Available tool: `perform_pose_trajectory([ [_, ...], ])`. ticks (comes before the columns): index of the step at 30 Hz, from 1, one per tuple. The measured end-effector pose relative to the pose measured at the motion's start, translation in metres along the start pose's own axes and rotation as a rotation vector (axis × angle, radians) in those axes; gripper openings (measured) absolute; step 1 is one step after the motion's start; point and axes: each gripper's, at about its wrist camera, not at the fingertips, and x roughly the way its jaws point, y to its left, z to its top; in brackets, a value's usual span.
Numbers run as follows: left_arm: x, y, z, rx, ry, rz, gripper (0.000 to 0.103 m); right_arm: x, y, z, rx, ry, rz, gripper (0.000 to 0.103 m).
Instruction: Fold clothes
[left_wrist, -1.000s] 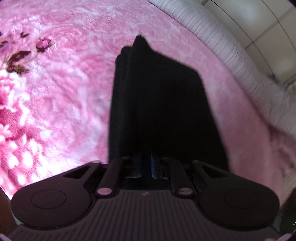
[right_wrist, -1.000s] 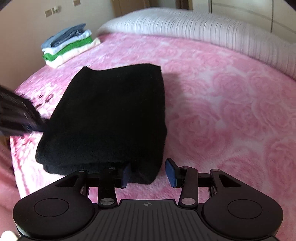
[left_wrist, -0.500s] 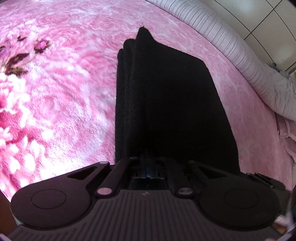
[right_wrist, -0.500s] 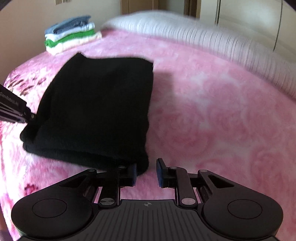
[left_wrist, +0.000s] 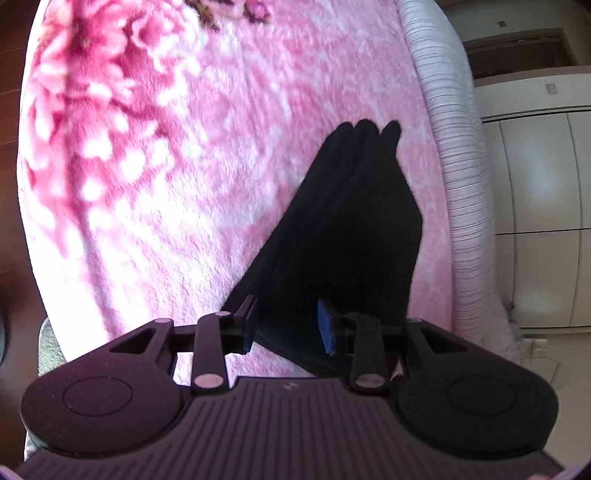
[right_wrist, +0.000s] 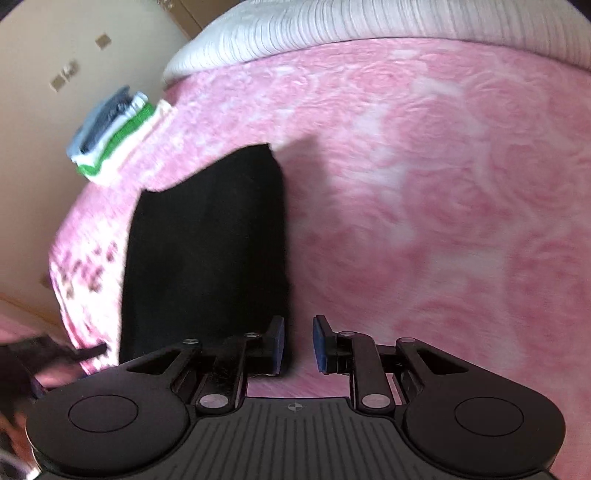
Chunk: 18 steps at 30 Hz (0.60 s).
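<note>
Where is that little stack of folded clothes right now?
In the right wrist view, the folded stack sits upper left on the pink blanket, beyond the black garment, near the wall.

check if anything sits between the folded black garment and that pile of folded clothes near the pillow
Nothing visible does. In the right wrist view only bare pink blanket lies between the black garment and the folded stack.

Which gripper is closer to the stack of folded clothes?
Left. The left gripper straddles the black garment's edge nearer the stack; the right gripper sits at its far corner.

Home bedroom: pink floral bedspread (right_wrist: 443, 184), wardrobe doors (left_wrist: 535, 221).
</note>
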Motion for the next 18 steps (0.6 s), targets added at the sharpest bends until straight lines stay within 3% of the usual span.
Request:
perform_pose_trajectory([
  [3,0.009,-0.005,-0.004,0.052,-0.013,0.022,0.026,0.010,0.010,0.002,0.006,-0.023,-0.007,0.021],
  [5,0.008,-0.012,-0.005,0.129,-0.022,0.029,0.011,0.015,0.011,0.005,0.000,-0.024,-0.006,0.021],
  [7,0.001,-0.021,-0.007,0.221,-0.041,0.036,0.009,0.020,0.012,0.009,-0.005,-0.021,-0.003,0.020],
  [12,-0.006,-0.016,-0.006,0.275,-0.073,0.089,0.009,0.030,0.034,0.009,-0.144,0.028,-0.014,0.020],
  [18,0.016,-0.030,0.006,0.361,0.011,0.144,0.017,0.042,0.052,0.008,-0.281,0.057,-0.090,0.020],
])
